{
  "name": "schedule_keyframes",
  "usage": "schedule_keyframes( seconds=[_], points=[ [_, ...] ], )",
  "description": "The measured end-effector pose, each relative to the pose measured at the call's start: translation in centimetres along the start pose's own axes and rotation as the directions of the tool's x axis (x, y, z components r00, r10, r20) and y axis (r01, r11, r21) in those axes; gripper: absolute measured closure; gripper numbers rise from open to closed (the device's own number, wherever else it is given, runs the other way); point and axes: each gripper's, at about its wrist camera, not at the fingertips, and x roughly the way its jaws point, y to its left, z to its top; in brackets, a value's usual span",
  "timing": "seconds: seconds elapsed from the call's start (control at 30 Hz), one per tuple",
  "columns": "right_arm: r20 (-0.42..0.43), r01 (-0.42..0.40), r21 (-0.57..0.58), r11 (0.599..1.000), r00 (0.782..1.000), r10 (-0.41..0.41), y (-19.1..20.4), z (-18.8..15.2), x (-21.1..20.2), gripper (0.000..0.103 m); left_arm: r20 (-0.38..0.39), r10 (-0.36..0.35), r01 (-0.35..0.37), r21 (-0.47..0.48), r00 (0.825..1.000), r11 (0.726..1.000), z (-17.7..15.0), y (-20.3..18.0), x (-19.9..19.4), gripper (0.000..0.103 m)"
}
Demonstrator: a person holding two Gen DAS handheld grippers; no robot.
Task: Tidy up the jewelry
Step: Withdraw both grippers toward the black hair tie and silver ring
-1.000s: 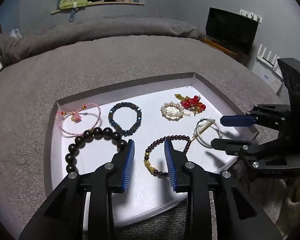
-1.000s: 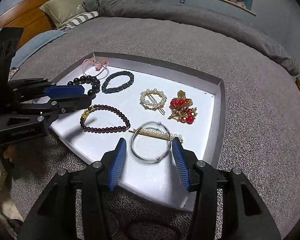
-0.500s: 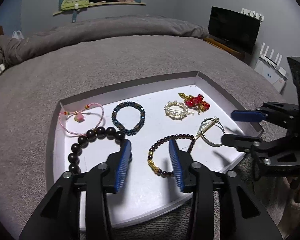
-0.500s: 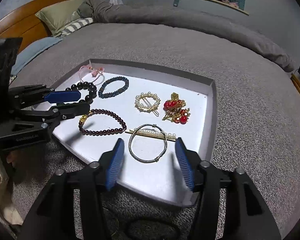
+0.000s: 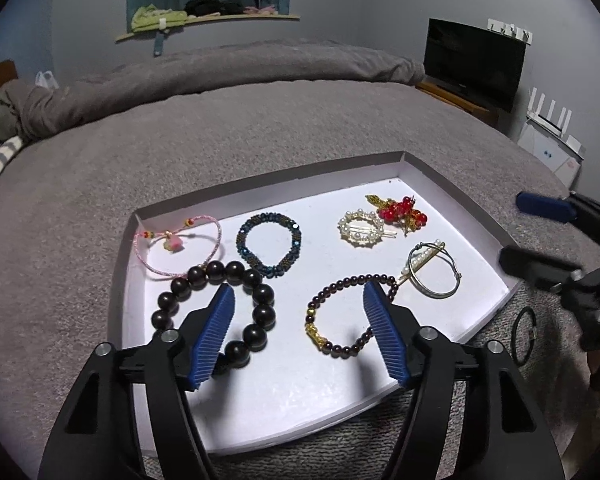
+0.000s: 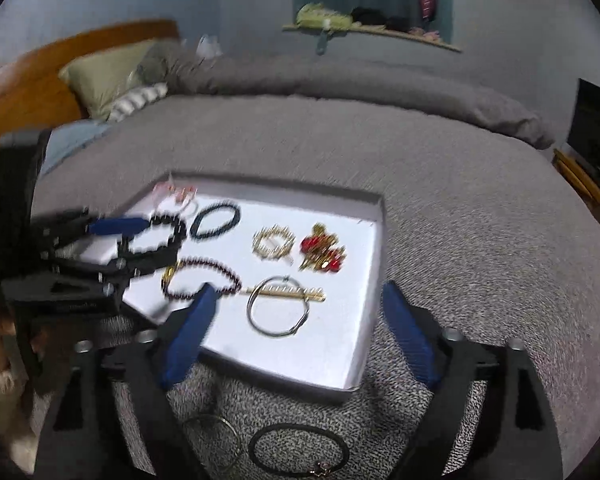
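A white tray [image 5: 284, 384] lies on the grey bed and holds several pieces: a pink cord bracelet [image 5: 180, 246], a large dark bead bracelet [image 5: 220, 308], a blue bead bracelet [image 5: 269, 245], a maroon bead bracelet [image 5: 348, 316], a pearl hair clip [image 5: 362, 229], a red berry clip [image 5: 400, 213] and a silver bangle [image 5: 434, 270]. My left gripper [image 5: 298, 332] is open and empty above the tray's near side. My right gripper [image 6: 296, 330] is open and empty, above the tray's [image 6: 332, 352] near edge by the silver bangle [image 6: 278, 306]. A black hair tie [image 6: 298, 450] and a thin ring [image 6: 214, 436] lie on the blanket in front of the tray.
The grey blanket [image 5: 260, 128] spreads all round the tray. Pillows and a wooden headboard [image 6: 40, 80] are at the far left. A dark TV [image 5: 474, 62] stands at the right. A wall shelf [image 5: 204, 20] with clothes hangs behind the bed.
Both grippers have drawn back and up from the tray and opened wider. The right gripper has pulled back past the tray's near edge, so the hair tie on the blanket shows.
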Motion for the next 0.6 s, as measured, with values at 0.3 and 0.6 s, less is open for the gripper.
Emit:
schedule_keyframes(
  seconds=[0.3, 0.6],
  points=[
    [0.096, 0.067, 0.109, 0.992, 0.992, -0.077, -1.8, -1.0, -1.7, 0.006, 0.025, 0.037, -0.037, -0.017, 0.999, 0.999, -0.1, 0.0, -0.7, 0.014],
    [0.144, 0.123, 0.172, 0.978, 0.978, -0.148, -3.3, -3.4, -3.5, 0.006, 0.045, 0.064, -0.064, -0.005, 0.997, 0.998, -0.6, -1.2, -1.6, 0.009]
  ],
)
